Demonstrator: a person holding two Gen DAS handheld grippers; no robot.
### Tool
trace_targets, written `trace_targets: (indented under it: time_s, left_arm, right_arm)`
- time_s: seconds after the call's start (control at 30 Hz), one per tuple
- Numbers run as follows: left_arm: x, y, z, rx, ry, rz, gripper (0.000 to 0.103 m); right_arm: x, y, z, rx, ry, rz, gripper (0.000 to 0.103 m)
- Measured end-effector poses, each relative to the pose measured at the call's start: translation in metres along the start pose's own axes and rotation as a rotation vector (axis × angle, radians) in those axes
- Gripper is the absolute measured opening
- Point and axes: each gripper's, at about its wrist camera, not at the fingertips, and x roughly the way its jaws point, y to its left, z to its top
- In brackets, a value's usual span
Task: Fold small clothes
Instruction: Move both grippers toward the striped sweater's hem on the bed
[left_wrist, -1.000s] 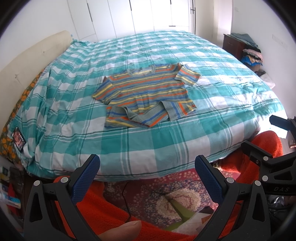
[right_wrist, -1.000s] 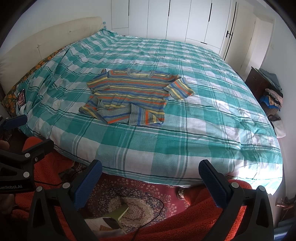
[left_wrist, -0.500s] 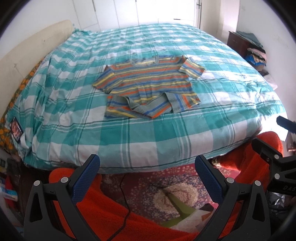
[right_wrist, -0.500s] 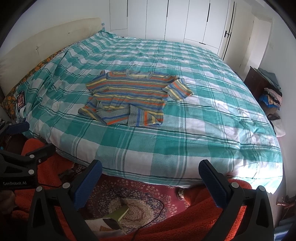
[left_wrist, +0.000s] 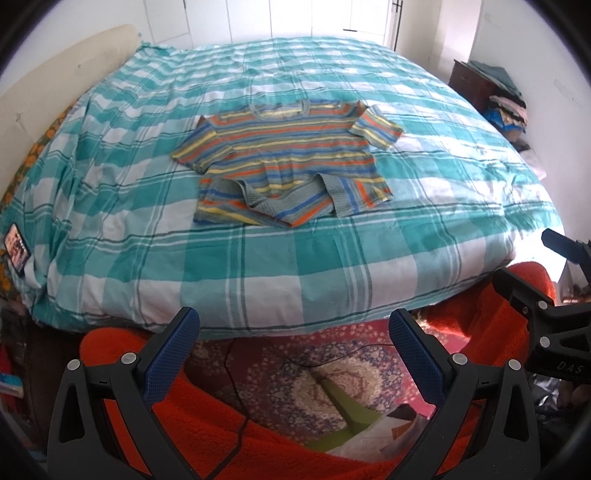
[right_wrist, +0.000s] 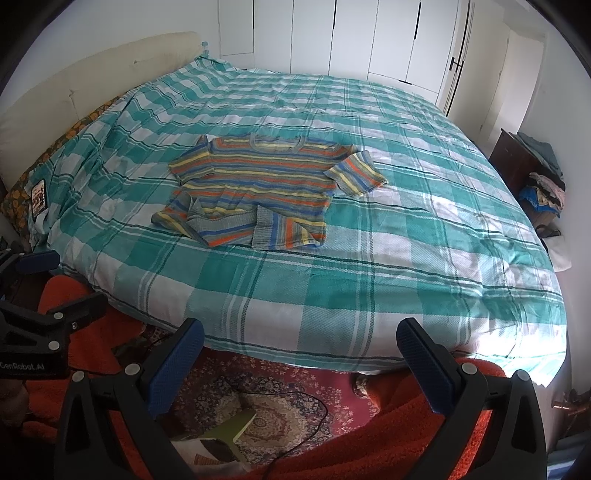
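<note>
Loosely rumpled striped knit shirt (left_wrist: 288, 162)

The striped T-shirt (left_wrist: 291, 162) looks like soft ribbed knit. The checked bedspread (left_wrist: 258, 266) is matt woven cloth. The left gripper (left_wrist: 293, 354) is matt black plastic with textured blue pads (left_wrist: 173, 354).

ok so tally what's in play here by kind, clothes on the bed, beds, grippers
striped t-shirt: 1
bed: 1
grippers: 2, the left gripper and the right gripper, both with fingers spread and holding nothing
total: 4
</note>
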Motion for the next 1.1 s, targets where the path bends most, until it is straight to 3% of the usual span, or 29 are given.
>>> trace_targets:
  time_s: [0.3, 0.4, 0.5, 0.6, 0.67, 0.73, 0.8, 0.87, 1.03, 1.07, 1.1]
  left_arm:
    - [0.010, 0.007, 0.007, -0.020, 0.009, 0.008, 0.102]
    - [0.014, 0.015, 0.009, -0.040, 0.009, 0.023, 0.102]
    - [0.021, 0.024, 0.012, -0.071, 0.020, 0.026, 0.102]
    - [0.024, 0.027, 0.013, -0.077, 0.025, 0.031, 0.102]
    - [0.023, 0.028, 0.011, -0.074, 0.024, 0.040, 0.102]
    - [0.023, 0.029, 0.010, -0.078, 0.029, 0.046, 0.102]
    - [0.025, 0.033, 0.007, -0.091, 0.039, 0.053, 0.102]
    - [0.028, 0.038, 0.005, -0.106, 0.050, 0.061, 0.102]
    - [0.035, 0.044, 0.002, -0.125, 0.072, 0.077, 0.102]
    - [0.037, 0.045, 0.002, -0.125, 0.074, 0.079, 0.102]
    - [0.038, 0.044, 0.002, -0.124, 0.075, 0.080, 0.102]
  right_arm:
    - [0.006, 0.003, 0.009, -0.019, -0.007, 0.016, 0.103]
    - [0.009, 0.001, 0.014, -0.026, -0.051, 0.047, 0.103]
    - [0.037, -0.008, 0.021, 0.012, -0.129, 0.176, 0.103]
    - [0.099, -0.021, 0.025, 0.170, -0.068, 0.391, 0.102]
    - [0.149, -0.024, 0.026, 0.273, -0.023, 0.519, 0.095]
    - [0.188, -0.021, 0.027, 0.324, 0.012, 0.572, 0.083]
    - [0.226, -0.017, 0.027, 0.376, 0.055, 0.591, 0.076]
    - [0.256, -0.012, 0.025, 0.428, 0.083, 0.619, 0.075]
    - [0.289, -0.016, 0.027, 0.578, 0.032, 0.646, 0.069]
    - [0.292, -0.019, 0.028, 0.611, 0.026, 0.659, 0.064]
    - [0.297, -0.022, 0.028, 0.646, 0.034, 0.675, 0.042]
